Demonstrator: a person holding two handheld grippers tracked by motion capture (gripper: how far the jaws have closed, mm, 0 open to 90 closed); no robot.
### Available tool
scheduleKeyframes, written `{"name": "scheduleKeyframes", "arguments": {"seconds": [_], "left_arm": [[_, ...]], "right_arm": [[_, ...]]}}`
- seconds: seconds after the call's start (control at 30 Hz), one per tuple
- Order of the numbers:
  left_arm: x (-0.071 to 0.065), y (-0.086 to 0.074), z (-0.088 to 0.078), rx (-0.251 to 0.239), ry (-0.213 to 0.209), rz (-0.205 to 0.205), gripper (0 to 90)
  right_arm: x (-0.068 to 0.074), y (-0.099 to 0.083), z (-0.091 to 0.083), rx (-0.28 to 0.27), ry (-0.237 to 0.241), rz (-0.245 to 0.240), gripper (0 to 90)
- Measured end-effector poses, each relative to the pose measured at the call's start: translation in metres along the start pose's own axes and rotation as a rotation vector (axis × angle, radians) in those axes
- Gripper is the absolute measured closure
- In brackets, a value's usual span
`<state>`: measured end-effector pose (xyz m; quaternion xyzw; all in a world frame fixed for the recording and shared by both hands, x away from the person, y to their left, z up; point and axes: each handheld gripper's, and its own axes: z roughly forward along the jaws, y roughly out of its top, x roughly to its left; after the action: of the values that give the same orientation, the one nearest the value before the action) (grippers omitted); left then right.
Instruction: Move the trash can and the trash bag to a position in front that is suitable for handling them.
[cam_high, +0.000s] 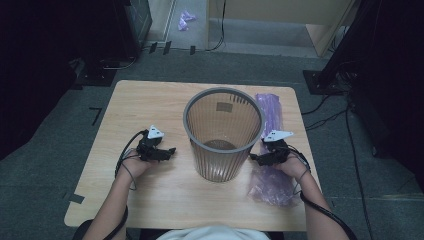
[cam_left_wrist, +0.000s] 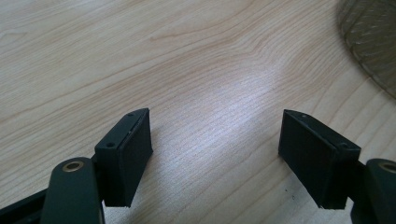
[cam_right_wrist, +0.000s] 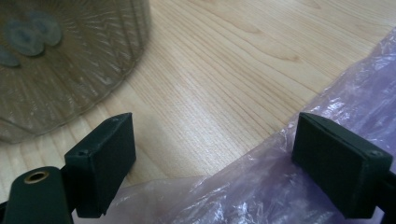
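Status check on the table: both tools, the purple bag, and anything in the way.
Left tool open over bare table. Right tool open above purple bag, nothing gripped. Bin stands upright between them, unlined.

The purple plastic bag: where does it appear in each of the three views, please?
High view: the purple plastic bag lies along the table's right side, right of the waste bin, under the right gripper.
Left gripper view: the bag is not in it.
Right gripper view: the bag takes the lower right corner, between and under the open jaws.
Shared landmark: the bin's ribbed wall.
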<state>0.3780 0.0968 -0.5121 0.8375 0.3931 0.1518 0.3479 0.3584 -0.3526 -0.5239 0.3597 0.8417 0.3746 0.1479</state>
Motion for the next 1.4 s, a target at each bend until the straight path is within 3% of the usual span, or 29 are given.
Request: {"name": "scheduleKeyframes", "arguments": {"seconds": [0.2,0.43,0.6,0.7,0.83,0.97,1.1,1.27,1.3,1.4], "left_arm": [[-0.002,-0.001,0.001,0.002,-0.003,0.006,19.3],[0.000,0.001,-0.001,0.017,-0.001,-0.020,19.6],[0.003,0.003,-0.004,0.038,-0.019,-0.043,23.6],[0.001,0.006,-0.006,0.051,-0.009,0.004,23.6],[0.000,0.013,-0.011,0.030,-0.009,-0.004,23.7],[-0.004,0.018,-0.015,0.018,-0.035,0.018,25.8],[-0.010,0.022,-0.016,0.012,-0.065,0.022,25.8],[-0.014,0.027,-0.018,0.016,-0.112,-0.022,29.4],[-0.014,0.028,-0.019,0.020,-0.123,-0.026,33.0],[-0.018,0.029,-0.021,0.026,-0.136,-0.014,32.4]], "right_arm": [[0.002,0.000,0.000,0.000,-0.031,0.028,13.0],[0.000,0.001,0.000,0.002,-0.016,0.036,12.9],[-0.005,0.003,-0.005,0.046,0.008,0.029,13.9],[-0.007,0.005,-0.005,0.032,0.012,0.040,13.9],[-0.009,0.011,-0.010,-0.021,-0.008,0.044,13.9],[-0.007,0.016,-0.015,-0.055,-0.001,0.058,13.9],[-0.004,0.019,-0.018,-0.049,0.008,0.055,13.9],[-0.002,0.022,-0.023,-0.057,0.012,0.069,14.0],[-0.002,0.022,-0.024,-0.056,0.015,0.078,14.4],[0.000,0.024,-0.026,-0.056,0.026,0.085,14.9]]}}
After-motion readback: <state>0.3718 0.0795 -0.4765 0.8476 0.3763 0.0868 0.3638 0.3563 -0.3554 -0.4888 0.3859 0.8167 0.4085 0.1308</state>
